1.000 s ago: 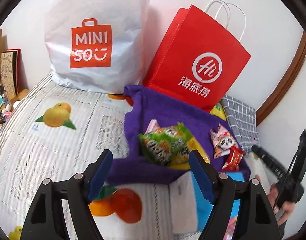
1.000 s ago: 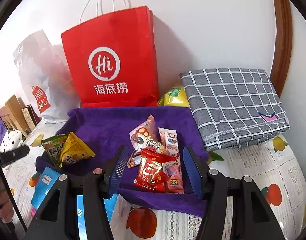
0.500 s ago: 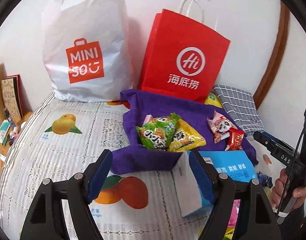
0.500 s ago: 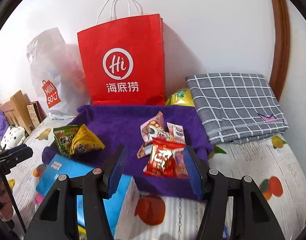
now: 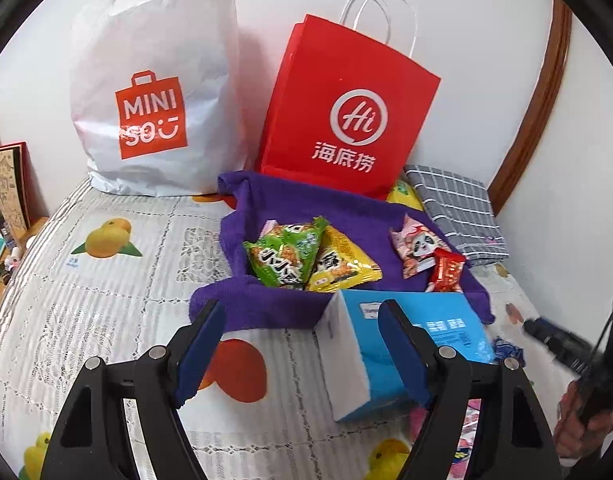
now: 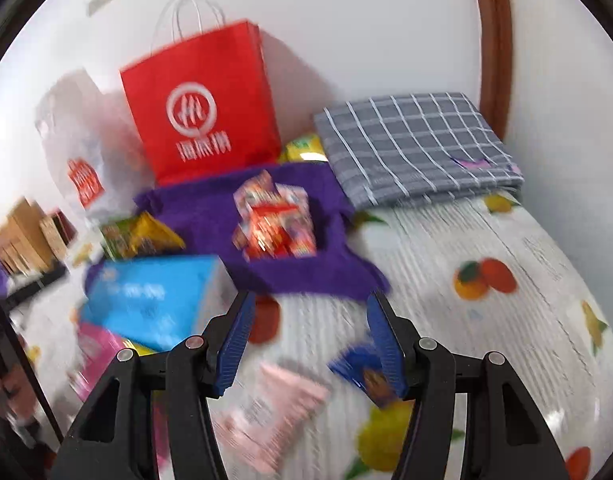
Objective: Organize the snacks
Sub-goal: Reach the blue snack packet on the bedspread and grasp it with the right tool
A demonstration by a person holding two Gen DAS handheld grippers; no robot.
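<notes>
Left gripper: I see its two blue pads apart, with nothing between them, above the fruit-print bedsheet.
Right gripper: the jaws stand apart and hold nothing. This view is blurred, so small details I cannot read.
Nearest snacks, right wrist view: a pink packet lies on the bedsheet just below the gripper, and a dark blue packet lies partly behind the right finger.
Blue box: it lies on the bed just in front of the purple towel, its near end behind the left gripper's right finger. I cannot tell whether the finger touches it. Under its near corner some pink wrappers show.
Purple towel: it is spread on the bed, and sorted snacks lie on it in two groups.
Left group: a green packet leans over a yellow packet, both touching.
Right group: a pink panda packet with a small red packet against it, well apart from the left group.
Grey checked cloth: folded, beside the towel on the right.
Red paper bag: upright against the wall, behind the towel.
White MINISO bag: upright, left of the red bag.
</notes>
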